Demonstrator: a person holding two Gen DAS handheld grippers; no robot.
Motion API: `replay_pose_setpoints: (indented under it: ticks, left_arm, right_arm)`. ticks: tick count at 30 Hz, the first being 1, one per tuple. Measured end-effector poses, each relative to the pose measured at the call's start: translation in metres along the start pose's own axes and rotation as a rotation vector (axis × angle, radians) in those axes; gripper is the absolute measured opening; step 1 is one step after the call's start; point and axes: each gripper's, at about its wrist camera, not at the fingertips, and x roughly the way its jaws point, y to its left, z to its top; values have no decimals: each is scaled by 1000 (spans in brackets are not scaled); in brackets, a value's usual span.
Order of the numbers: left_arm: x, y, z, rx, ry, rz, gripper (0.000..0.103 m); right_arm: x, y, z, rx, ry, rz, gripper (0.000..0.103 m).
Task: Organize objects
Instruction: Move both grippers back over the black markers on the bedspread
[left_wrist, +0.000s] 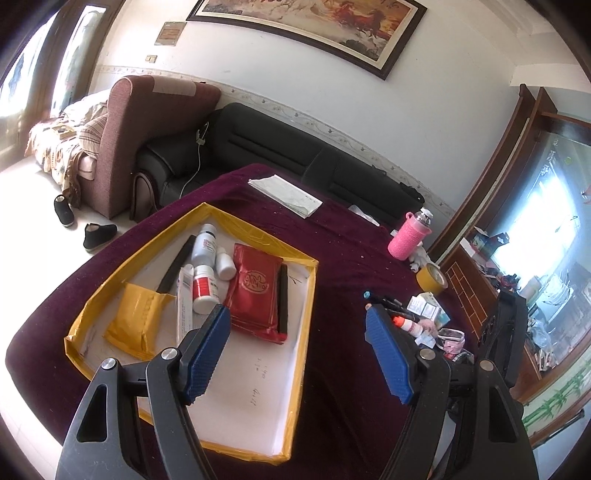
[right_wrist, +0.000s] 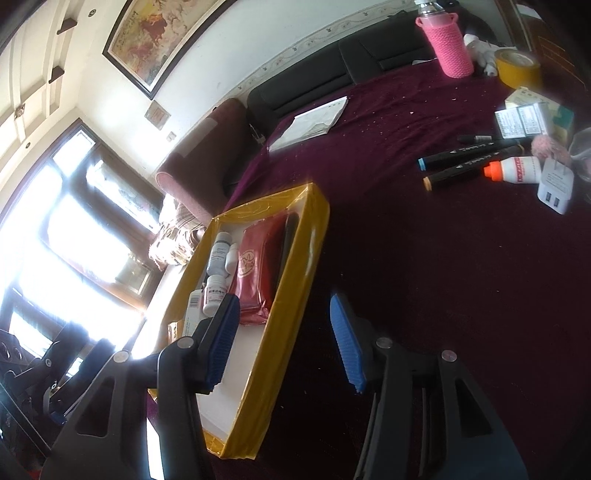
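L hand-held gripper (left_wrist: 295, 347) empty; tray (left_wrist: 299, 369) below.

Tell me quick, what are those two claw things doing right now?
Left gripper: open, holding nothing.
Right gripper: open, holding nothing.

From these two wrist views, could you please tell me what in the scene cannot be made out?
- Long black item in the tray: left wrist view, mostly under the red pouch.
- Labels on the white bottles: right wrist view, too small.
- Pink fluffy thing and glass beside it: right wrist view, blurred at the frame edge.
- Window side: right wrist view, washed out by glare.
- Tube: left wrist view, lower end behind the left gripper fingers.
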Motion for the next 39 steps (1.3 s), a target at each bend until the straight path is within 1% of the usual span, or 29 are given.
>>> replay_pose_setpoints:
  ticks: [4,6,8,11,13,16,18,20,22,23,24,25,26,27,29,30,32,34,35,36,37,38,39]
  left_arm:
    - [-4,-11,-4,6,18,-48,70]
    - [-9,-21,-2,23,41,-76,70]
    - [-19,-34,4,39,54,-124,70]
    - [-45,-57,19,66,39,-217,70]
    - [-63,-76,33,88,38,-285,70]
    - [-83,-101,59,60,68,-419,71]
    - [-97,-117,77,46,62,-470,76]
    - [-113,-132,94,36,40,-520,80]
    - [-128,-147,109,58,14,-560,83]
    - [-135,-155,115,91,2,-573,85]
    - [-137,-160,116,115,-6,-570,87]
    - [-137,-165,117,141,-16,-557,94]
    - [-135,-167,115,163,-24,-541,98]
    - [-130,-166,112,179,-33,-522,99]
    - [-110,-158,101,193,-47,-468,99]
    - [-101,-153,95,196,-49,-438,99]
    - [-71,-143,80,214,-47,-351,99]
    - [-35,-129,61,238,-17,-242,99]
    - [-20,-121,51,239,-3,-206,99]
    - [-1,-108,40,228,17,-155,99]
    - [10,-101,32,222,36,-128,99]
    - [26,-90,23,207,72,-103,99]
    - [36,-81,16,190,103,-96,99]
  right_arm:
    - [-10,-4,1,4,-15,-9,50]
    - [-19,-3,2,-16,-27,-23,50]
    - [-31,-2,6,-49,-39,-43,50]
    - [-61,2,18,-120,-81,-97,50]
    - [-89,6,31,-182,-131,-155,50]
    - [-130,17,55,-261,-184,-223,50]
    - [-156,28,76,-303,-209,-266,50]
    - [-179,37,96,-327,-222,-287,50]
    - [-200,44,115,-342,-238,-301,55]
    - [-209,47,123,-346,-256,-314,58]
    - [-219,50,131,-352,-279,-330,66]
    - [-229,53,138,-364,-302,-349,78]
    - [-233,54,143,-375,-311,-362,84]
    - [-234,53,148,-389,-313,-378,85]
    - [-225,47,150,-399,-289,-393,85]
    - [-216,40,148,-394,-270,-389,85]
    - [-182,16,144,-368,-194,-383,85]
    - [-148,-7,138,-334,-122,-386,85]
    - [-128,-20,136,-306,-89,-368,85]
    - [-118,-28,132,-285,-75,-353,85]
    - [-102,-40,131,-248,-54,-340,85]
    - [-91,-49,129,-221,-28,-336,85]
    - [-72,-58,130,-193,17,-327,85]
